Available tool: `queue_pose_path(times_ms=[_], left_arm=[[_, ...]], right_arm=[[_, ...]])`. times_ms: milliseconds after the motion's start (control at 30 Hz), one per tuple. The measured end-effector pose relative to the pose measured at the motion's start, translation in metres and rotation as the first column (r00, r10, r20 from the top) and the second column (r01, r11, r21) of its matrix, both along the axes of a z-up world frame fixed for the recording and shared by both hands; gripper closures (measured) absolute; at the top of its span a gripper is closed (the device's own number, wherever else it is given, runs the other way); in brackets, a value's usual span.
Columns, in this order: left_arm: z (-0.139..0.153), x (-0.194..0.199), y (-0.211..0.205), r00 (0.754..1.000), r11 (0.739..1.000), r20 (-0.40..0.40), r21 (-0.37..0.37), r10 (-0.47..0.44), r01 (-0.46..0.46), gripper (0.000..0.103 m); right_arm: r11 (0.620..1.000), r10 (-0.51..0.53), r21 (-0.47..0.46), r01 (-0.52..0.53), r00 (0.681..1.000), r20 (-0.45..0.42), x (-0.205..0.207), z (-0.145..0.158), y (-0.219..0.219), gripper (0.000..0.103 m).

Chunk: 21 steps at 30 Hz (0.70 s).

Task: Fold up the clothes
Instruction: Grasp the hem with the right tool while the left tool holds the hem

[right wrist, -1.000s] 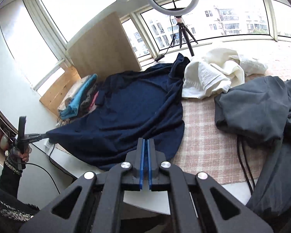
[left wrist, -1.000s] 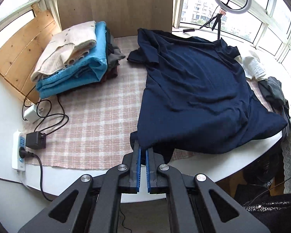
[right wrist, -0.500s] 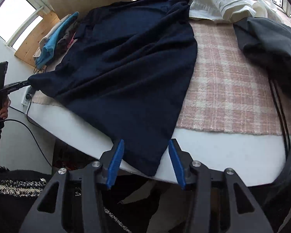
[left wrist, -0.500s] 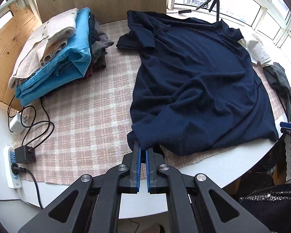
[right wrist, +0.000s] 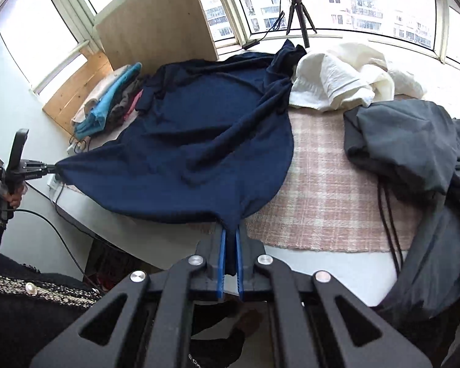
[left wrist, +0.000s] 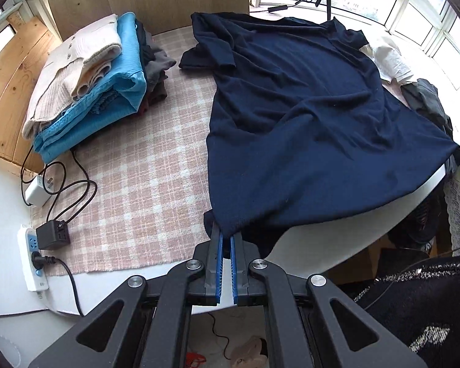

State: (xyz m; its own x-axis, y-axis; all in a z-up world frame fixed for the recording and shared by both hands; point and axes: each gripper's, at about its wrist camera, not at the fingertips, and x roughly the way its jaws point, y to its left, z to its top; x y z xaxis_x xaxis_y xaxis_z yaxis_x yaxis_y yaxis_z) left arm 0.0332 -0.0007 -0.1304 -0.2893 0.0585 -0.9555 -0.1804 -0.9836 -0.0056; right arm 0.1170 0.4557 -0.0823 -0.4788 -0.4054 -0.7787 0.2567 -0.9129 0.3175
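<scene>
A navy T-shirt [left wrist: 306, 113] lies spread on the pink checked cloth [left wrist: 144, 178], its hem hanging over the table's near edge. My left gripper [left wrist: 226, 236] is shut on the shirt's near left hem corner. My right gripper [right wrist: 229, 233] is shut on the other hem corner of the shirt [right wrist: 205, 141]. The left gripper also shows in the right wrist view [right wrist: 50, 170], holding the hem stretched between the two.
A stack of folded clothes [left wrist: 92, 82] stands at the back left. A power strip [left wrist: 30, 251] with plugs and cables lies at the left edge. A white garment [right wrist: 346, 79] and a dark grey garment [right wrist: 414, 147] lie to the right. A ring-light tripod [right wrist: 297, 9] stands by the window.
My right gripper, open half a second ago below the hem, has shut on the shirt's hem corner. The hem is now pulled taut between both grippers.
</scene>
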Motion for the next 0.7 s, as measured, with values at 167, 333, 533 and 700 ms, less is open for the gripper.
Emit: queue_pose_path(times_ms=[167,333,533,700], left_arm=[[-0.031,-0.026,0.002,0.998,1.000,0.058,-0.017,-0.005,0.005,0.089],[-0.073,-0.068,-0.015,0.991,0.994,0.090,-0.060,0.102,-0.097,0.089],[-0.058,-0.027,-0.019,0.997,0.999,0.060,0.008,0.050,-0.051,0.081],[-0.083,-0.023,-0.011,0.995,0.999,0.095,0.035,0.026,-0.029,0.072]], right_arm=[[0.996,-0.064,0.063,0.061,0.997,0.041,-0.039,-0.020,0.005,0.097],[0.981,-0.068,0.187,0.046,0.991,0.115,-0.097,-0.078,-0.004,0.097],[0.984,-0.076,0.170,0.049,0.985,0.157,-0.109,-0.088,0.005,0.097],[0.986,-0.073,0.161,0.043,0.980,0.186,-0.107,-0.093,0.006,0.097]])
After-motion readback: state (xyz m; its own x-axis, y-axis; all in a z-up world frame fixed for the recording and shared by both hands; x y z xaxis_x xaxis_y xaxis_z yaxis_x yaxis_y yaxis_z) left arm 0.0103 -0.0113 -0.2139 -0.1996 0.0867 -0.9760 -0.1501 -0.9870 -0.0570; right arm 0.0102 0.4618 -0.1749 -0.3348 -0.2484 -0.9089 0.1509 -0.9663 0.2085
